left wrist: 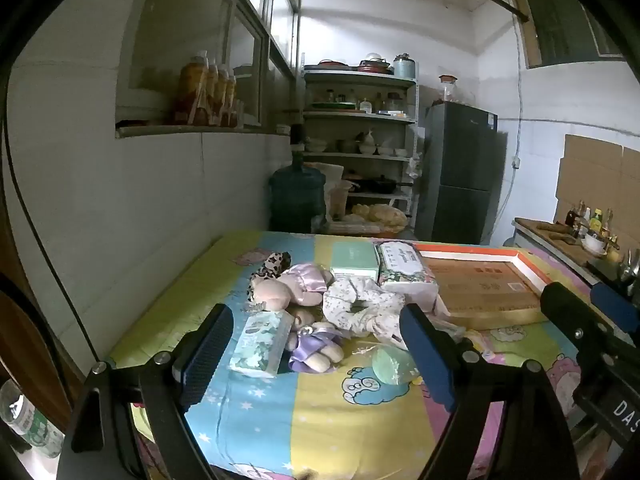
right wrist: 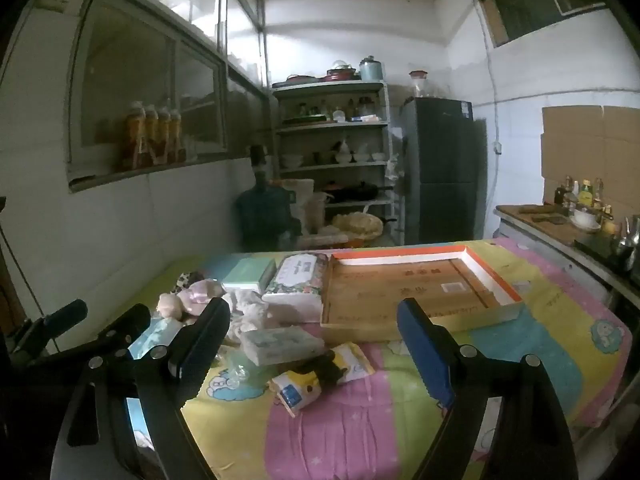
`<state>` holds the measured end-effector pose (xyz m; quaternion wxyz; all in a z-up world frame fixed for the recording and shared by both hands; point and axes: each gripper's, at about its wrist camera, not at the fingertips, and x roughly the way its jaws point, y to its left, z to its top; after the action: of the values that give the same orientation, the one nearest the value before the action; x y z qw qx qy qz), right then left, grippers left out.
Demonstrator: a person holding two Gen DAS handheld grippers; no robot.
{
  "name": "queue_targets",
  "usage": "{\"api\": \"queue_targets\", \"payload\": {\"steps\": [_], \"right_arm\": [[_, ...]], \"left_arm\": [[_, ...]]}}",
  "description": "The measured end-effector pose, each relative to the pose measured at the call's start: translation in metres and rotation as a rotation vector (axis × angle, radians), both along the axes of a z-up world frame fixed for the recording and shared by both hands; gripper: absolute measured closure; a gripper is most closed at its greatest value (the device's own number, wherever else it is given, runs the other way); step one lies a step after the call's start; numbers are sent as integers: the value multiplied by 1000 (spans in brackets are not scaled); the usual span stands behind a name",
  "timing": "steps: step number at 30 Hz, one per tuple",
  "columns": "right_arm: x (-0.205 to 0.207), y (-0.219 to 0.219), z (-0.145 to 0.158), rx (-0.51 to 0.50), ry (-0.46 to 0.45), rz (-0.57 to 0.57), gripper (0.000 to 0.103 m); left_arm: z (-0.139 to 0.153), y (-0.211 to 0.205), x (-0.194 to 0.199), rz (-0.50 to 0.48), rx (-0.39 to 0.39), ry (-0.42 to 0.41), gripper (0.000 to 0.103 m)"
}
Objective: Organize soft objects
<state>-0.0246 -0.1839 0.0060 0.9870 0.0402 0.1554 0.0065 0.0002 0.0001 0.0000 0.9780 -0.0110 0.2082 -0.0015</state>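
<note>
We hold both grippers above the near edge of a table covered with a cartoon-print cloth (right wrist: 360, 432) in pastel stripes. Our left gripper (left wrist: 316, 356) has its jaws spread wide with nothing between the pads; our right gripper (right wrist: 314, 348) is likewise wide open and empty, and both tilt a little downward.

Nearest the left gripper lie a teal-patterned tissue pack (left wrist: 262, 344), a small plush doll in a purple dress (left wrist: 316, 350) just beside it, and a pale green round item in clear wrap (left wrist: 394, 364). In the right wrist view the closest things are a yellow-and-white snack pouch (right wrist: 320, 376) with a dark object lying across it, and a second pale tissue pack (right wrist: 282, 344) just behind.

Further in, the soft things sit in a loose pile left of centre: a white floral scrunchie (left wrist: 360, 304), a pink plush doll in a lilac dress (left wrist: 292, 286) and a leopard-print fabric piece (left wrist: 270, 266). Behind them rest a mint-green box (left wrist: 354, 260) and a floral-wrapped tissue pack (left wrist: 404, 270), touching each other.

To the right of the pile lies a shallow cardboard box lid with an orange rim (right wrist: 502, 276), nothing inside it.

Beyond the table stand a blue water jug (left wrist: 296, 196), a metal shelf rack of dishes (left wrist: 360, 116) and a dark refrigerator (left wrist: 460, 172).
</note>
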Motion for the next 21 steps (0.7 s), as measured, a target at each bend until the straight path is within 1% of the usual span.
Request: {"api": "queue_targets", "payload": {"steps": [3, 5, 7, 9, 10, 12, 13, 21], "right_arm": [[1, 1, 0, -2, 6, 4, 16], [1, 0, -1, 3, 12, 9, 16], [1, -1, -1, 9, 14, 13, 16], [1, -1, 0, 10, 15, 14, 16], [6, 5, 7, 6, 15, 17, 16], [8, 5, 9, 6, 17, 18, 16], [7, 5, 3, 5, 15, 19, 16], [1, 5, 1, -1, 5, 34, 16]], "left_arm": [[0, 0, 0, 1, -2, -2, 18], [0, -1, -1, -2, -1, -5, 21], [0, -1, -1, -2, -1, -6, 22], [-3, -1, -2, -2, -1, -6, 22], [-3, -1, -1, -3, -3, -5, 22], [-3, -1, -1, -2, -4, -4, 22], [-2, 0, -1, -4, -7, -4, 22], [-5, -3, 1, -5, -8, -3, 22]]}}
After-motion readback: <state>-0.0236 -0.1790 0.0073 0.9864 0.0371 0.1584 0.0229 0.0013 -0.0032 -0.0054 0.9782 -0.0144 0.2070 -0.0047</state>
